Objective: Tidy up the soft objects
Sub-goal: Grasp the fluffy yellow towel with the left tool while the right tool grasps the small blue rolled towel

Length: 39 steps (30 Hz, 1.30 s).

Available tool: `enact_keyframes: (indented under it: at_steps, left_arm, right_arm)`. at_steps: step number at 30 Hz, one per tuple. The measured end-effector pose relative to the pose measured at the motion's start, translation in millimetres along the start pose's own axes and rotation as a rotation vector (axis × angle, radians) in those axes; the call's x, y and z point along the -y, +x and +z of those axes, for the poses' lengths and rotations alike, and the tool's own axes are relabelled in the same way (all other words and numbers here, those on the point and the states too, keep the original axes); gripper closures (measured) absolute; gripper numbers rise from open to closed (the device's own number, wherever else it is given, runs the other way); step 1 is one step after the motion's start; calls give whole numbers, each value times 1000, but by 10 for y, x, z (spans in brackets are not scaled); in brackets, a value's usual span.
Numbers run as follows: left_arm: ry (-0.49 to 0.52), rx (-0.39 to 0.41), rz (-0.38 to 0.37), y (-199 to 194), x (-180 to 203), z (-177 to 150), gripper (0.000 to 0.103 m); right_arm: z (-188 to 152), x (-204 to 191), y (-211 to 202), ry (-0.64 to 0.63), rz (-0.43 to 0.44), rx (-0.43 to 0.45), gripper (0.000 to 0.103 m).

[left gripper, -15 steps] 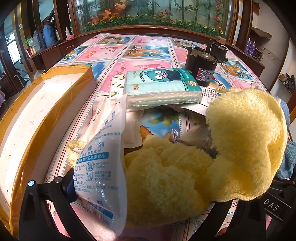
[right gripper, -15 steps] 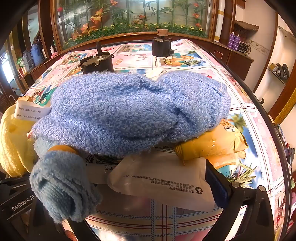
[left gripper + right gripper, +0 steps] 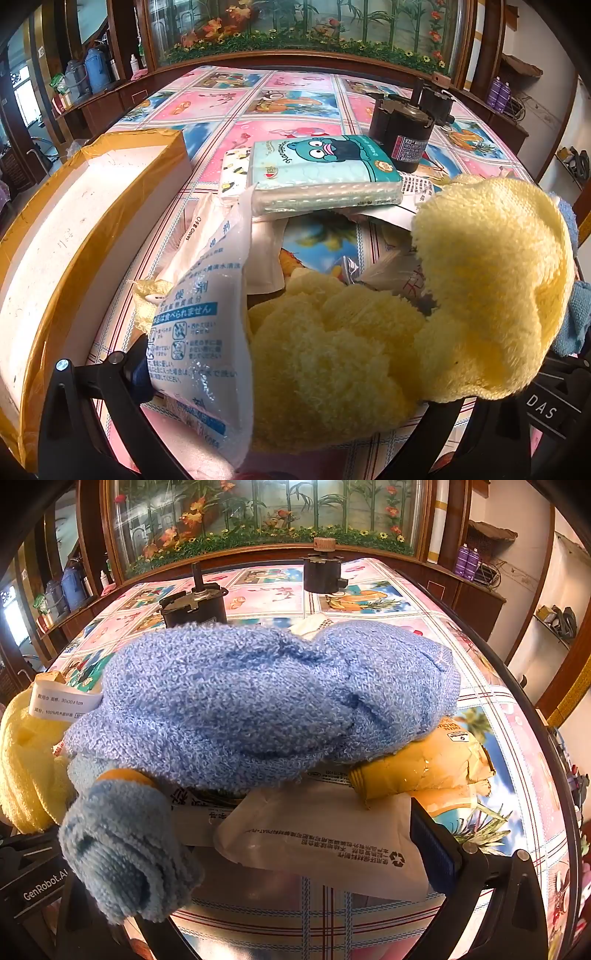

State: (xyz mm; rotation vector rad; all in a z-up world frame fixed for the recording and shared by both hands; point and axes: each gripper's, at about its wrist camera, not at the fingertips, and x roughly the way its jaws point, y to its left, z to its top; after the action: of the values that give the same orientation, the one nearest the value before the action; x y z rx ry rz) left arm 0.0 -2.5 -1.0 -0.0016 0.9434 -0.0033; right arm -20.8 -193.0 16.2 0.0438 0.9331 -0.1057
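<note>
Fingers of our left gripper (image 3: 284, 373) stand wide, yellow towel (image 3: 369, 350) and white packet (image 3: 195, 332) between them. At three o'clock, our right gripper (image 3: 258, 849) spreads wide too, blue towel (image 3: 258, 701) draped over its left finger.

Cartoon-print table (image 3: 295, 92) under yellow towel (image 3: 369, 350), blue towel (image 3: 258, 701), foam box (image 3: 92, 206), two motors (image 3: 194, 605), packets (image 3: 325, 842).

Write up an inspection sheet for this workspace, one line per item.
Surface: cartoon-print tablecloth, crowded.
Job's things: yellow towel; blue towel; tissue pack; white pouch.
Clutter: two dark motors; white box; yellow packet.
Grippers: left hand-held gripper wide around pouch and yellow towel; right hand-held gripper open, blue towel draped over one finger.
Cables: nothing seen.
Surroundings: glass garden panel, wooden cabinets.
</note>
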Motion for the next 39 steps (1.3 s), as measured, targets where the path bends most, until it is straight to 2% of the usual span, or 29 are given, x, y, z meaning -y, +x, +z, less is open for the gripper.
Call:
enact_keyframes:
  at_steps: [39]
  left_arm:
    - [5, 0, -6, 1, -17, 4, 0]
  right_arm:
    - [-49, 13, -16, 14, -5, -4, 0]
